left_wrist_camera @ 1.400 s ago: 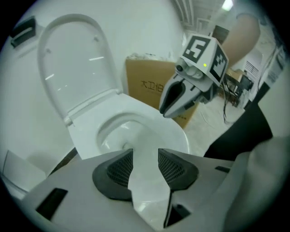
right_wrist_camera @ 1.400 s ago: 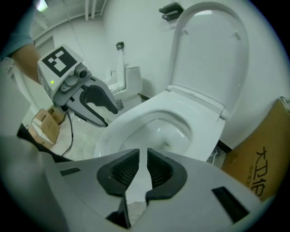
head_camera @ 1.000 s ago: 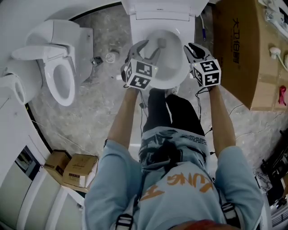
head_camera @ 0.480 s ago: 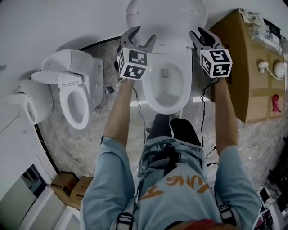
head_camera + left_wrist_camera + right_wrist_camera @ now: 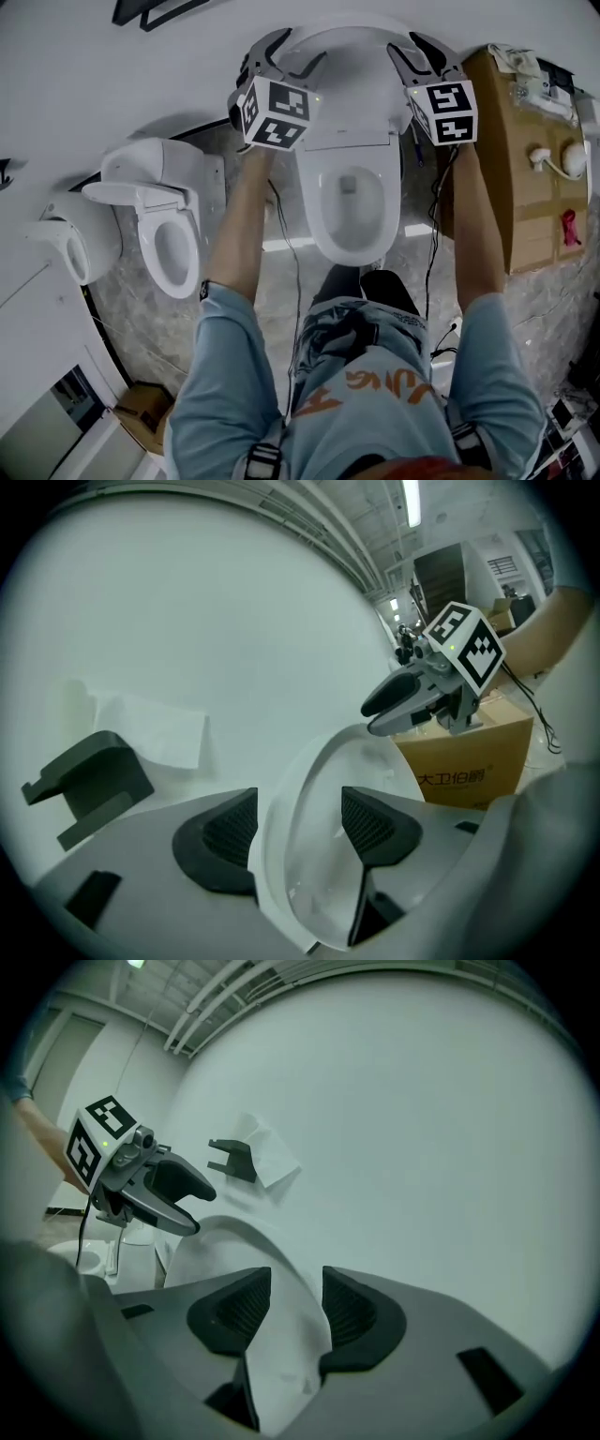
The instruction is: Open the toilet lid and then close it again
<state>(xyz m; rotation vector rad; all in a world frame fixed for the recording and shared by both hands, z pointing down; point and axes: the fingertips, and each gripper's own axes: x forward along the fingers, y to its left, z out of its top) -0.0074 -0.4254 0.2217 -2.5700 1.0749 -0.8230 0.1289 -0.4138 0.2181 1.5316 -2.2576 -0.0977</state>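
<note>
Far left stands a second toilet point(image 5: 169, 239), not my concern. My left gripper point(image 5: 304, 43) is up at the lid's left shoulder. Its jaws have just been opening and now stand wide, with the lid point(image 5: 347, 80) rim in the gap, close beside the outer pad and apart from the inner one, so it is straddled and not pinched.

The lid stands raised over the bowl point(image 5: 349, 202), near the wall, inner face towards me. Its long axis runs up from the hinge at the back of the bowl to the rounded free rim at the top.

My right gripper point(image 5: 401, 40) mirrors this at the right shoulder. Its jaws have also been opening but are less far apart, and the rim nearly fills the space between the pads; I judge that no real grip is left. A cardboard box point(image 5: 506, 159) stands beyond.

The opening half looks about finished. To do it well, I'd make sure the lid leans back and rests by itself before drawing both grippers clear together — no dragging the rim forward. Then I'd retake both shoulders evenly and lower it slowly, never letting it drop.
</note>
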